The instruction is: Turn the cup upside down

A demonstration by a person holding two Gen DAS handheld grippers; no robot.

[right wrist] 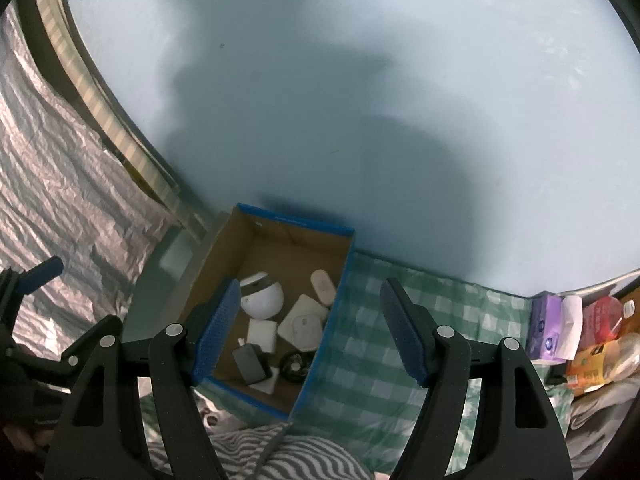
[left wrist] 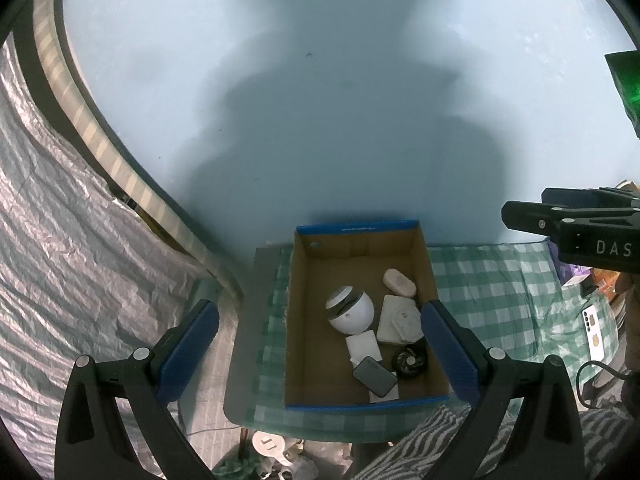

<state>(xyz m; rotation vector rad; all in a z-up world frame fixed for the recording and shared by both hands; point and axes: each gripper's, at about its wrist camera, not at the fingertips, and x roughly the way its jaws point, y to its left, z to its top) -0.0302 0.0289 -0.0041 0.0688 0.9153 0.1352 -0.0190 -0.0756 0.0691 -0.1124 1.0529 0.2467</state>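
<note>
Left wrist view
- Your left gripper [left wrist: 320, 348]: jaws wide, blue pads well apart, nothing held or touched.
- Cardboard box [left wrist: 360, 227]: open-topped and blue-rimmed, it sits on the green check cloth [left wrist: 500, 280] against the pale blue wall, framed almost squarely between your two fingers.
- Task's thing: no plain cup shows. The likeliest candidate is the white rounded vessel [left wrist: 350, 310] inside the box, near its middle.
- How it lies: tipped over, not upright. Its grey-banded end points up and to the left in this view, so its long axis runs on a slant across the box floor.
- Neighbours: a white square pad touches it on the right, a grey power bank [left wrist: 374, 376] and a small black fan [left wrist: 408, 362] lie nearer you.
- Your right gripper [left wrist: 560, 224]: enters from the right edge, above the cloth and outside the box.

Right wrist view
- Right gripper: jaws stand open at a middling width, empty, over the box's right wall and the cloth.
- Vessel from here: it lies just beside the left finger's tip, off to the left of your centre line.
- Left gripper from here: only one blue fingertip shows at the far left edge.

Deciding relation
- Nearer hand: I judge the left better lined up, since the vessel lies ahead and below, between its fingers.
- Approach: come down into the box and close across the rounded body, square to that slanted axis.
</note>
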